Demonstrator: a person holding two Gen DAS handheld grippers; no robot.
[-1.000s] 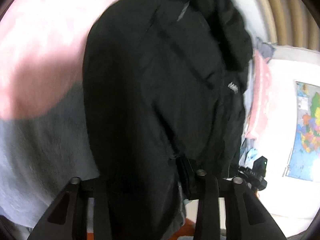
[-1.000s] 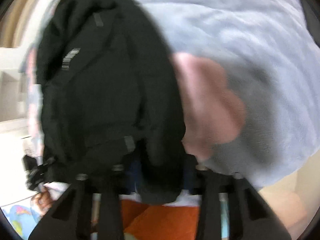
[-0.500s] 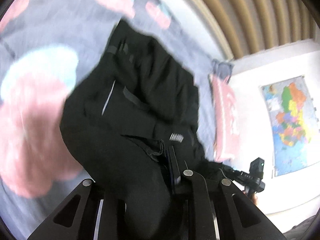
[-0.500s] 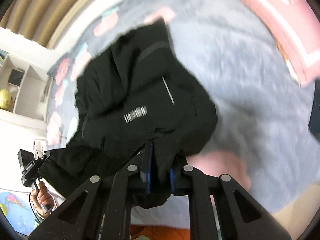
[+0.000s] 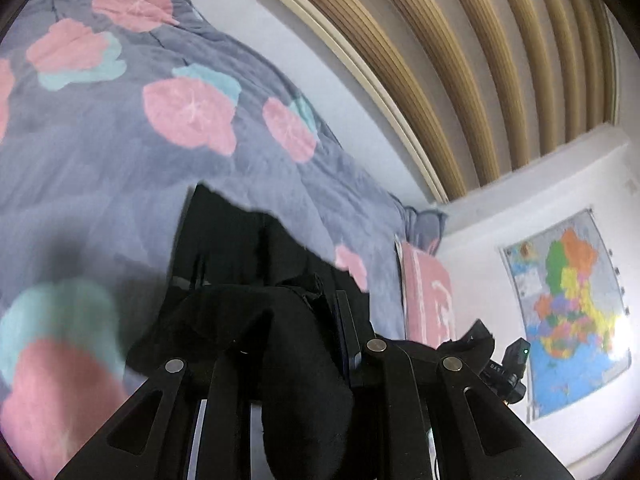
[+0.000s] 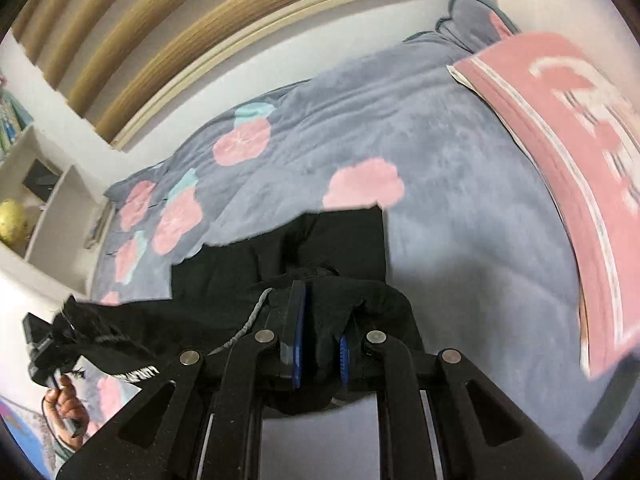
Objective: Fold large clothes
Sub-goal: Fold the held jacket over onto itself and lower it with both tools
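A large black garment [image 5: 248,272] with white lettering is stretched low over the bed; it also shows in the right wrist view [image 6: 280,256]. My left gripper [image 5: 304,344] is shut on one bunched corner of it, cloth draped over the fingers. My right gripper [image 6: 320,336] is shut on the other corner, black cloth pinched between the blue pads [image 6: 298,328]. The far edge of the garment lies flat on the grey blanket. The other gripper shows at the frame edge in each view, right [image 5: 508,368] and left [image 6: 44,340].
The bed has a grey blanket with pink and teal patches [image 5: 188,116], also in the right wrist view [image 6: 440,128]. A pink pillow [image 6: 568,152] lies at the right. A slatted headboard [image 5: 460,60], a wall map [image 5: 568,300] and a white shelf [image 6: 48,200] surround the bed.
Both grippers have swung up and forward with the garment. It hung in a bunched mass before; now its far part lies spread flat on the blanket, and the view is level with the bed.
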